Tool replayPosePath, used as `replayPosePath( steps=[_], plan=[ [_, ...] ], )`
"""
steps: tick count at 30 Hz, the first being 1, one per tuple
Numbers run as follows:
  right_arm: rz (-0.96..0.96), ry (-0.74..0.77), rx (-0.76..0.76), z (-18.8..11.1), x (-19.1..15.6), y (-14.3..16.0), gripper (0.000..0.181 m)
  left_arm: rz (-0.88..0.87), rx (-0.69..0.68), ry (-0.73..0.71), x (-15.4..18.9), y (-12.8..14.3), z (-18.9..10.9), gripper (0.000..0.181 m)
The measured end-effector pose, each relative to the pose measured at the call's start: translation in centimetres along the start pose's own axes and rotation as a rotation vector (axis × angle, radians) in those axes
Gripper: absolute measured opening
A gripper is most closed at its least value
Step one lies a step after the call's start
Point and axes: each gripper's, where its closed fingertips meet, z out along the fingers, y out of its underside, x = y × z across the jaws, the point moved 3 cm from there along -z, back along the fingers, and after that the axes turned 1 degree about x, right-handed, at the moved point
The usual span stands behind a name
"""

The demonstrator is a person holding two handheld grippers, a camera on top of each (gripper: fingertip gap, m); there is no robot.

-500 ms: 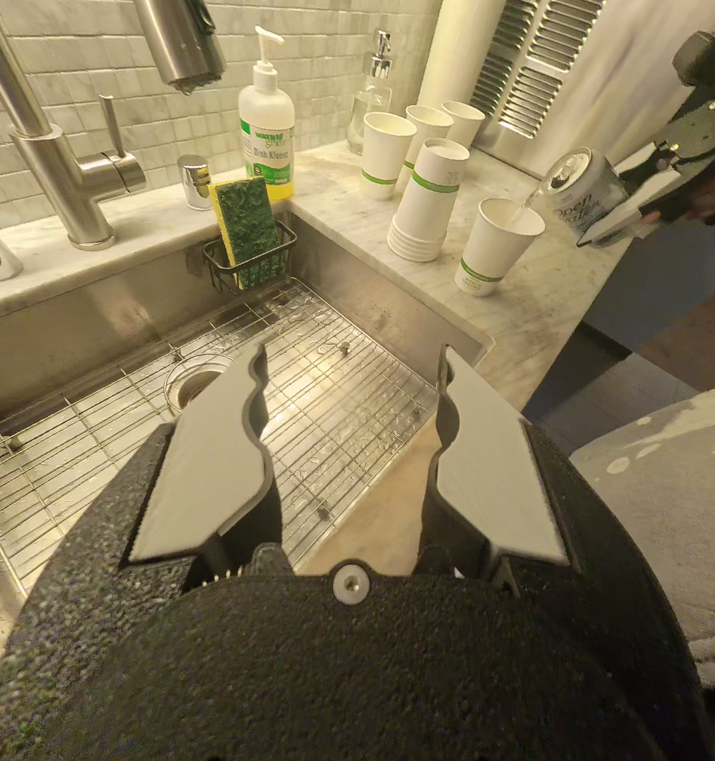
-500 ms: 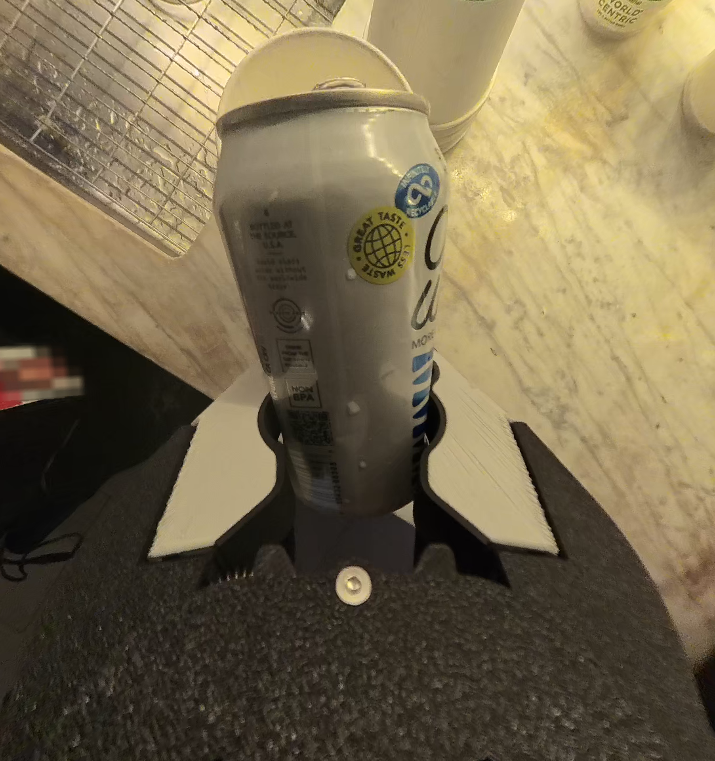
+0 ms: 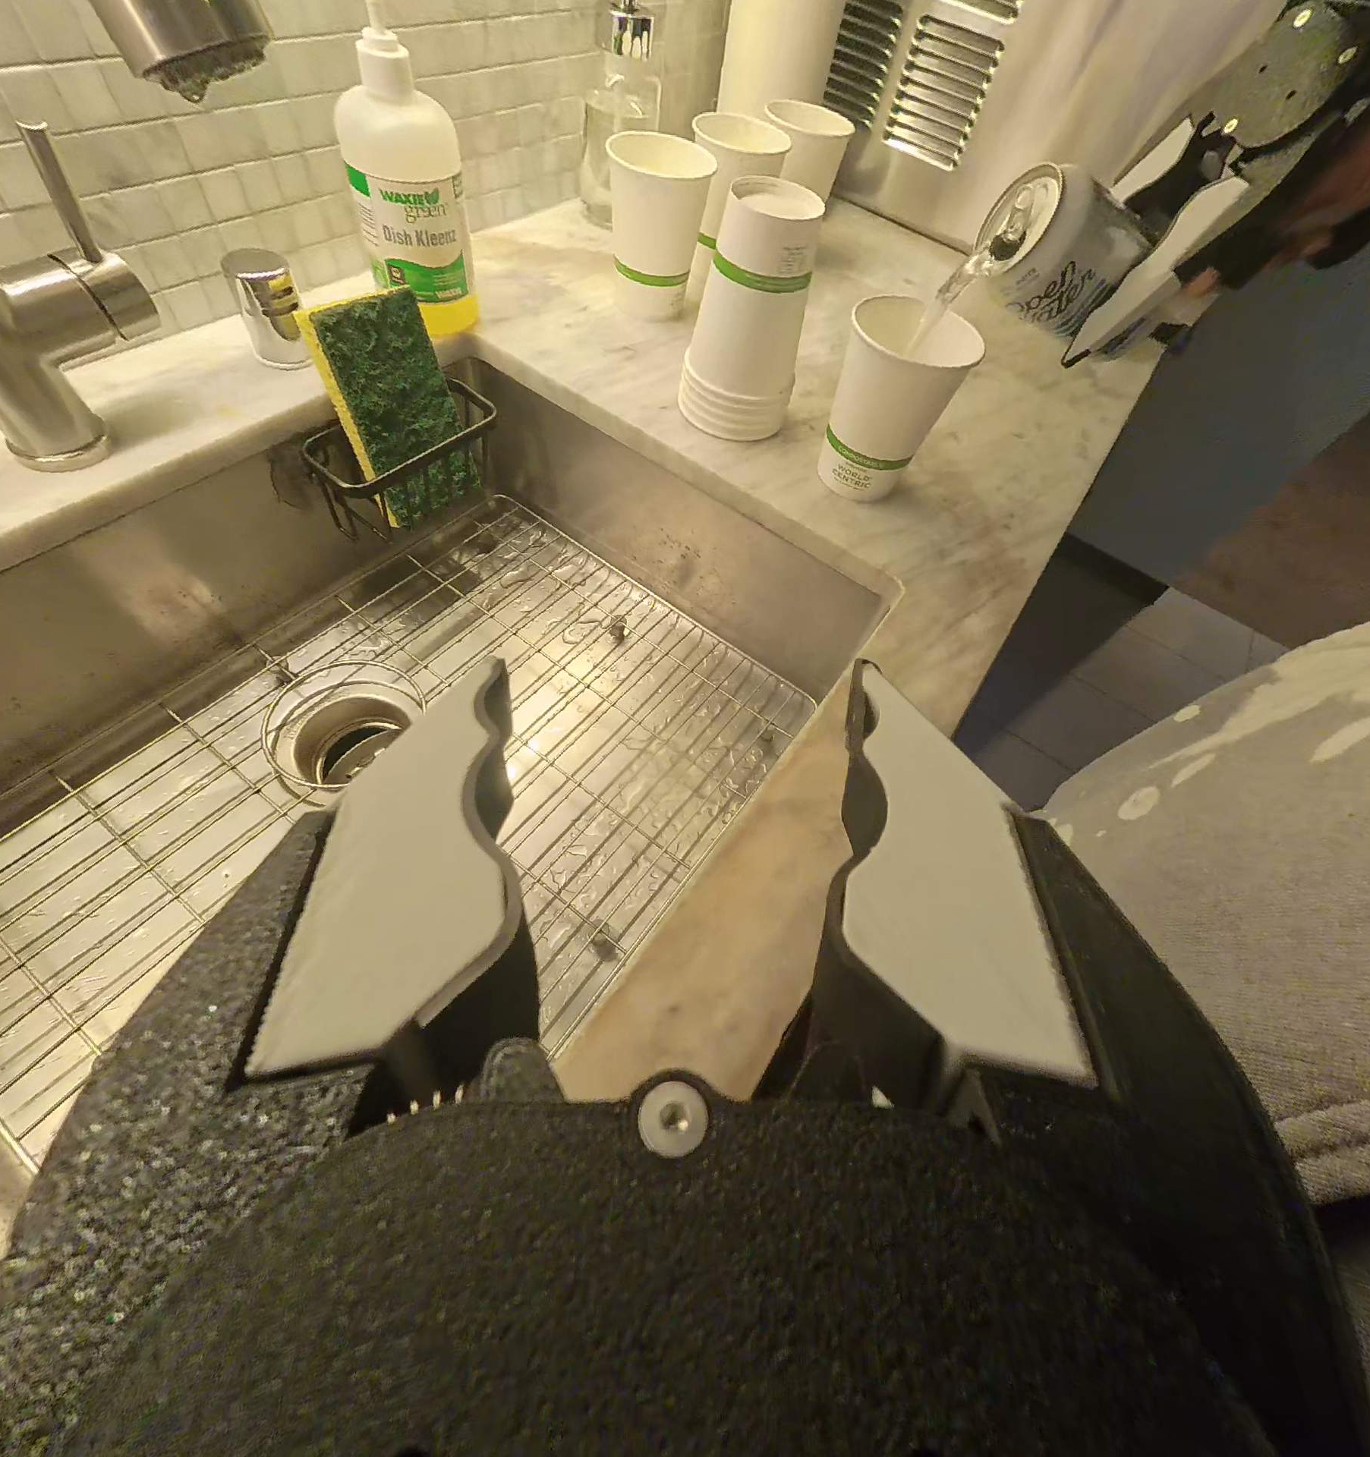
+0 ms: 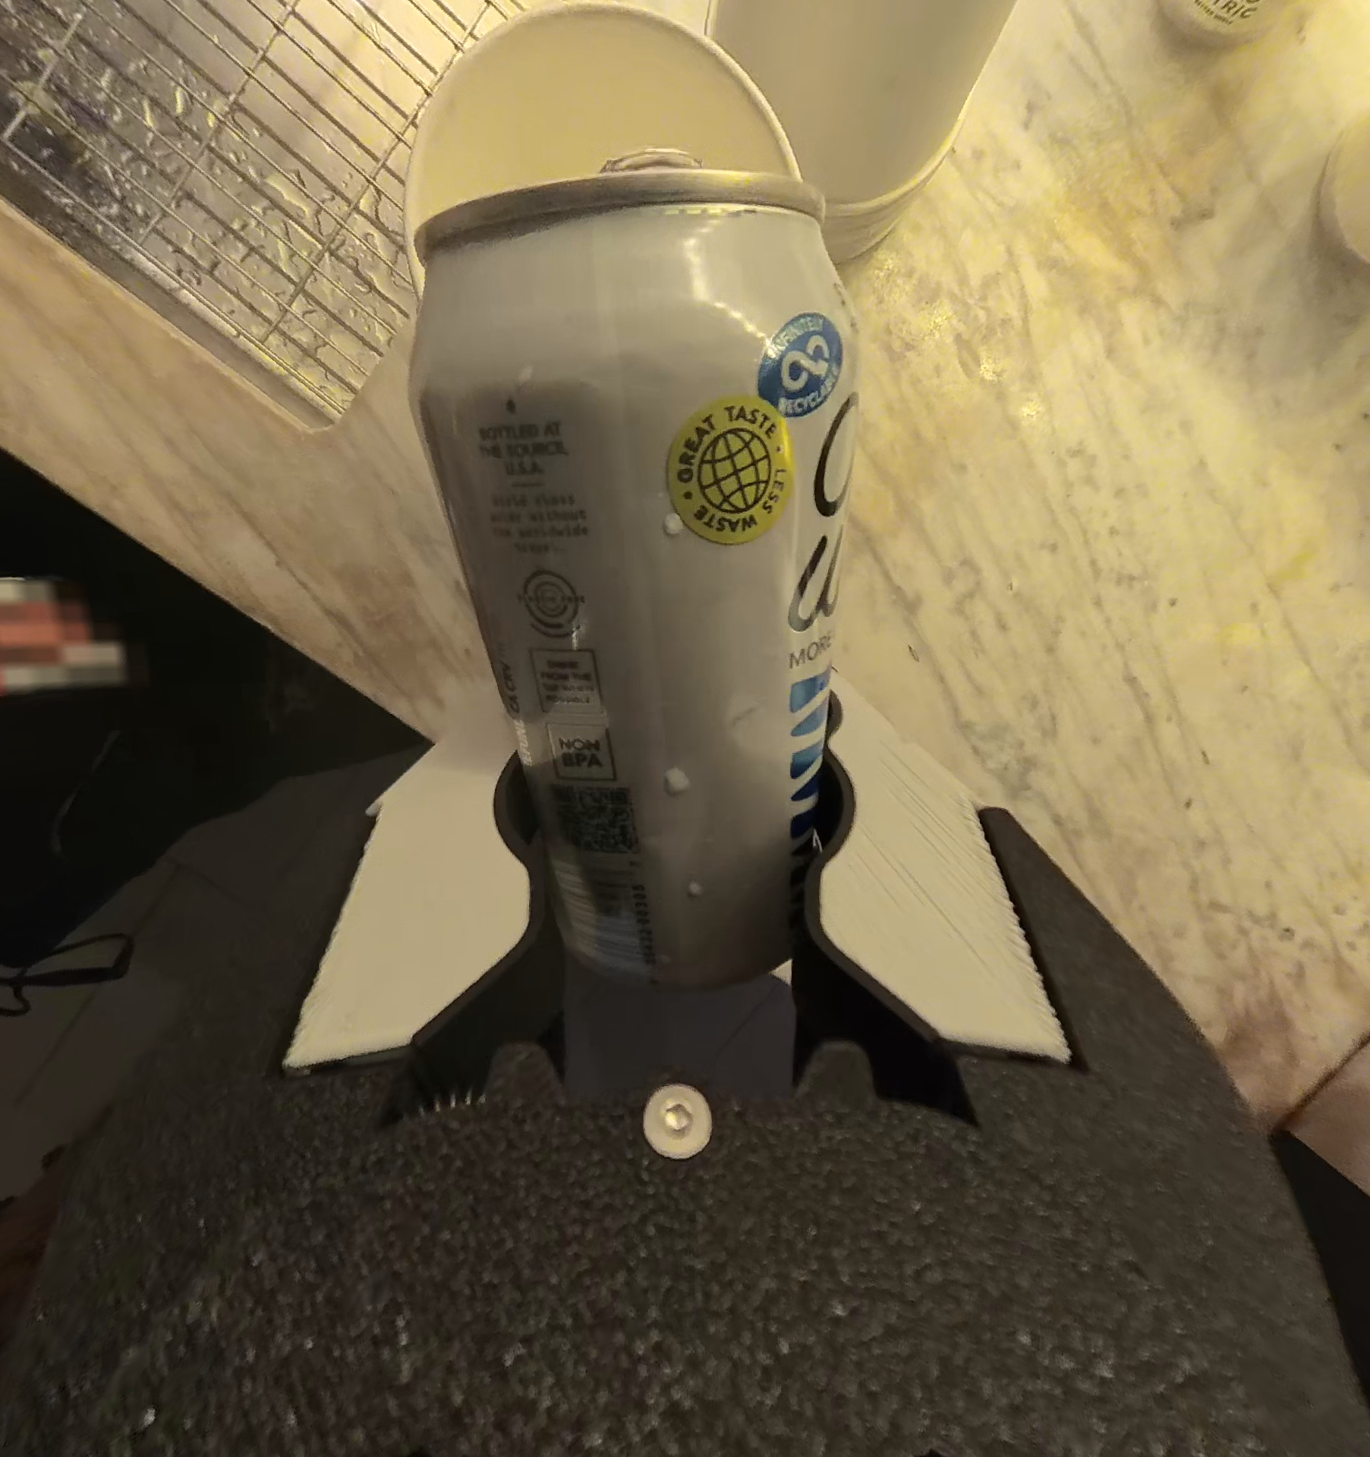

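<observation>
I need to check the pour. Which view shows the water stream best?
The left wrist view: the stream runs from the can into the paper cup. In the right wrist view the can's body hides the stream; only the cup's rim shows.

Printed green-and-white label noted on pump bottle (image 3: pixel 405 197). Green lettering under the band, low on nearest paper cup (image 3: pixel 894 394). Fine print, code block, round yellow and blue badges on grey can (image 4: pixel 634 552). Wording not reproduced.
</observation>
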Motion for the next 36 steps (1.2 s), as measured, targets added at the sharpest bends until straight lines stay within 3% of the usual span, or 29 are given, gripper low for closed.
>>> replayPosePath(
  steps=[36],
  plan=[
    [-0.107,0.016,-0.140,-2.2,1.2,-0.8,0.064,0.026,-0.032,0.023,0.1,1.3,-0.3,0.085]
  ],
)
